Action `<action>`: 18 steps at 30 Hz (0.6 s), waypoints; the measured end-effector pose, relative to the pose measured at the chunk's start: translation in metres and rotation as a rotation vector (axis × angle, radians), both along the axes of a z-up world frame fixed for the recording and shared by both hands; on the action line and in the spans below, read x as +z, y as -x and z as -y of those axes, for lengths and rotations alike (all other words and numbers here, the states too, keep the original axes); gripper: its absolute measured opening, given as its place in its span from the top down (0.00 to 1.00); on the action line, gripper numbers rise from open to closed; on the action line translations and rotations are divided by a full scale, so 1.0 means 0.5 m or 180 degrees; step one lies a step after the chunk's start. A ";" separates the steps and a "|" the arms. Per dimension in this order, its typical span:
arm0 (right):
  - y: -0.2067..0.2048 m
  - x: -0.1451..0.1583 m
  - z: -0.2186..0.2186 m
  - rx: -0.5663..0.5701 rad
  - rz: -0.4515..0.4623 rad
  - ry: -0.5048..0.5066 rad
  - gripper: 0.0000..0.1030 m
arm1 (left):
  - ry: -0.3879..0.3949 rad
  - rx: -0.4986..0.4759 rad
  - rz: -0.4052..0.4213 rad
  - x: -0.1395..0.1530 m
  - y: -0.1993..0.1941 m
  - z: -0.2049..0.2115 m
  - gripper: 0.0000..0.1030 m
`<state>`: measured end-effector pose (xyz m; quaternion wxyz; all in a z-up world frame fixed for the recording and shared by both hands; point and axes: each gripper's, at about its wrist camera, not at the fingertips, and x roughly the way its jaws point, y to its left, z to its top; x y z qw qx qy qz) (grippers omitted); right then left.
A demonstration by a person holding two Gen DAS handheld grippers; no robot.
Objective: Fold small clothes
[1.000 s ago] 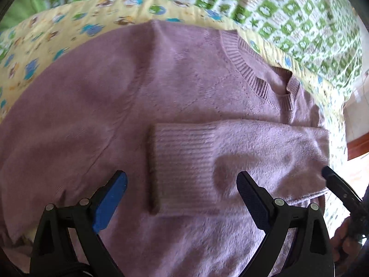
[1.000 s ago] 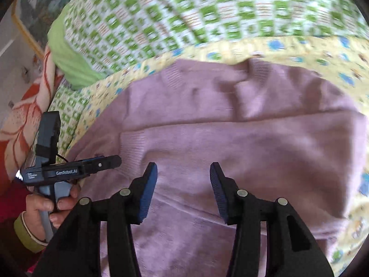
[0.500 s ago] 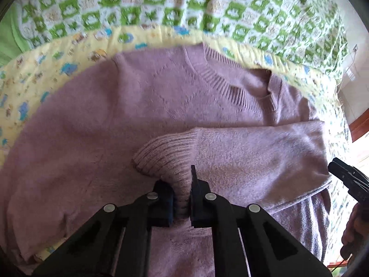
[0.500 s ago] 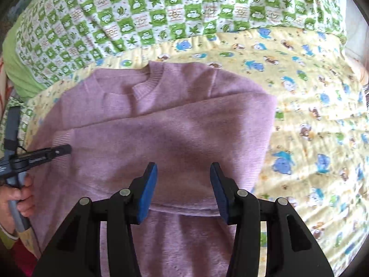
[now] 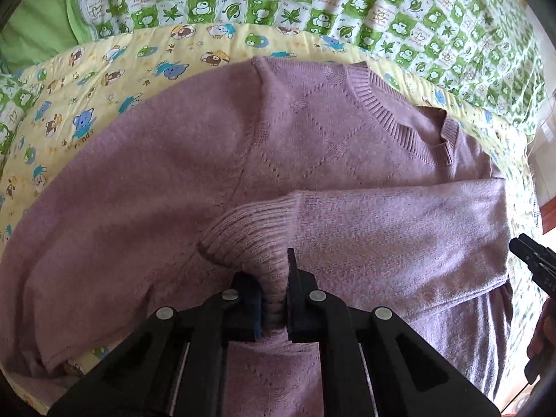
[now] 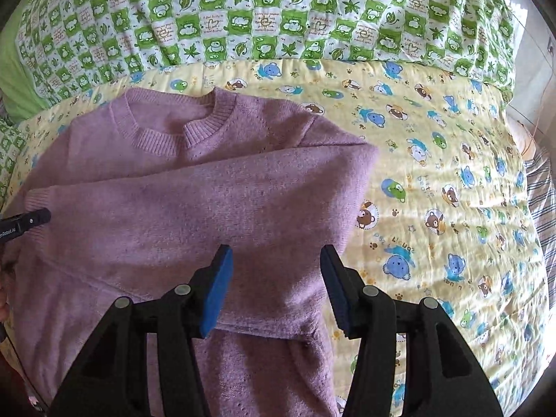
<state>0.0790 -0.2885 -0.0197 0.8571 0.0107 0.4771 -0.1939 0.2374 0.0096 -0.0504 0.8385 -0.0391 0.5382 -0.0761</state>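
- While the purple sweater (image 5: 194, 180) lies flat on the yellow animal-print quilt (image 6: 434, 180), the left tool (image 5: 274, 299) is clamped on its ribbed cuff (image 5: 253, 236).
- That sleeve (image 6: 208, 201) lies folded across the chest.
- Right tool (image 6: 276, 278) hovers over the sleeve's fold, fingers apart, holding nothing.
- Beyond lies a green checked blanket (image 6: 278, 14).
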 end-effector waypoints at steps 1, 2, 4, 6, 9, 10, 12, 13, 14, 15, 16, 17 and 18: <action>-0.001 -0.004 0.001 0.0010 0.0008 -0.0029 0.48 | 0.0012 0.0010 -0.0006 -0.002 -0.001 -0.001 0.92; 0.001 -0.004 0.007 0.0009 0.0043 -0.0106 0.47 | 0.0012 0.0009 -0.0009 -0.004 -0.002 -0.001 0.92; 0.008 -0.006 0.037 -0.0125 0.0126 -0.0323 0.39 | 0.0004 0.0004 -0.0002 -0.003 -0.001 -0.005 0.92; 0.023 -0.017 0.088 -0.0385 0.0195 -0.0545 0.38 | 0.0019 0.0027 0.0002 -0.006 0.000 -0.010 0.92; 0.035 -0.033 0.152 -0.0609 0.0264 -0.0825 0.38 | 0.0064 0.0089 -0.0022 -0.014 -0.002 -0.016 0.92; 0.035 -0.038 0.171 -0.0652 0.0327 -0.0981 0.38 | 0.0076 0.0106 -0.0035 -0.017 -0.002 -0.018 0.92; 0.027 -0.048 0.197 -0.0720 0.0414 -0.1192 0.37 | 0.0081 0.0127 -0.0066 -0.025 -0.002 -0.020 0.92; 0.018 -0.054 0.208 -0.0768 0.0437 -0.1234 0.37 | 0.0072 0.0128 -0.0073 -0.027 -0.003 -0.018 0.92; 0.008 -0.059 0.216 -0.0801 0.0469 -0.1269 0.37 | 0.0056 0.0125 -0.0076 -0.030 -0.003 -0.015 0.92; 0.000 -0.065 0.224 -0.0813 0.0528 -0.1367 0.37 | 0.0039 0.0123 -0.0079 -0.032 -0.004 -0.012 0.92; -0.010 -0.072 0.230 -0.0790 0.0591 -0.1517 0.39 | 0.0036 0.0125 -0.0082 -0.034 -0.005 -0.010 0.92; -0.020 -0.076 0.233 -0.0734 0.0637 -0.1647 0.46 | 0.0042 0.0129 -0.0086 -0.034 -0.007 -0.007 0.92; -0.030 -0.080 0.234 -0.0678 0.0601 -0.1703 0.78 | 0.0065 0.0140 -0.0093 -0.034 -0.009 -0.005 0.92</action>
